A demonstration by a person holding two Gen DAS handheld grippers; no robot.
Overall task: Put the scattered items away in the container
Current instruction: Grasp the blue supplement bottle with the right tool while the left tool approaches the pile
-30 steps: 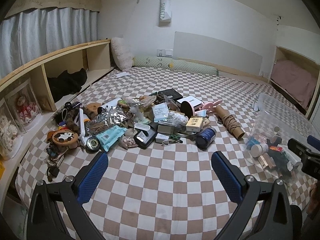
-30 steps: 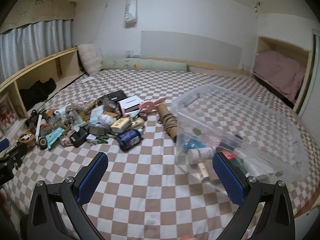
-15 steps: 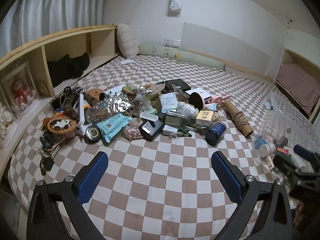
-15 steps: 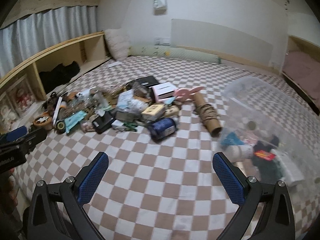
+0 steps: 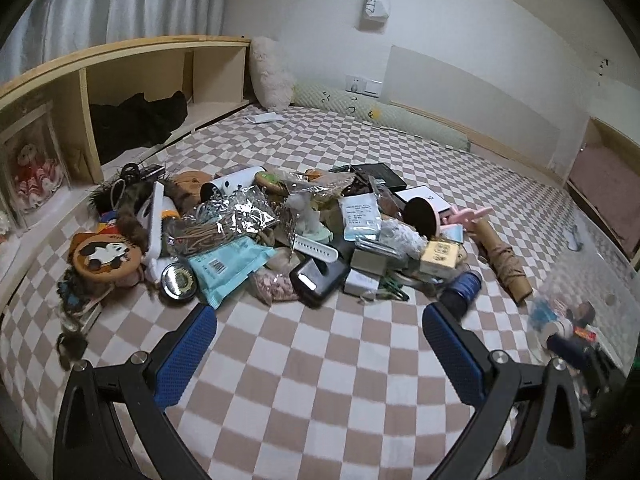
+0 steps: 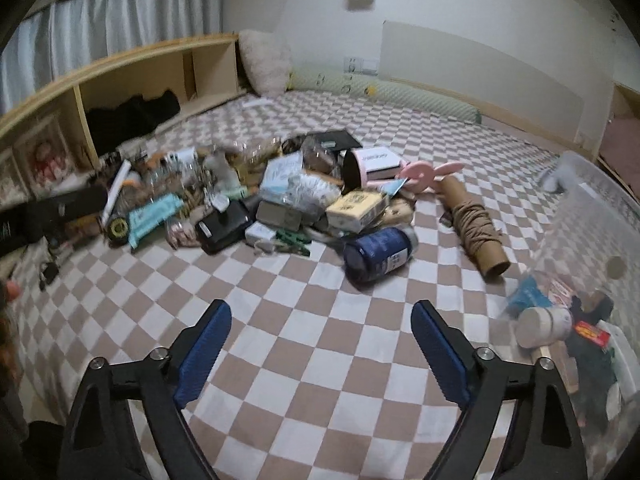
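A heap of scattered items lies on the checkered bed cover: a dark blue jar (image 6: pixel 380 254), a cardboard tube wound with brown cord (image 6: pixel 476 226), a black case (image 5: pixel 318 280), a teal packet (image 5: pixel 228 266), a panda pouch (image 5: pixel 106 254). The clear plastic container (image 6: pixel 592 216) stands at the right with several items inside. My left gripper (image 5: pixel 320 342) is open over bare cover in front of the heap. My right gripper (image 6: pixel 322 336) has nothing between its fingers and its jaws are closing; the blue jar lies just beyond it.
A wooden shelf unit (image 5: pixel 132 80) runs along the left with dark clothing and a framed doll. A pillow (image 5: pixel 272 72) and a green bolster (image 5: pixel 380 116) lie against the far wall. Bare checkered cover (image 6: pixel 280 320) spreads between both grippers and the heap.
Both grippers have moved down and toward the heap, which looks larger now. The right view swung left, away from the container, and its fingers stand slightly closer together.
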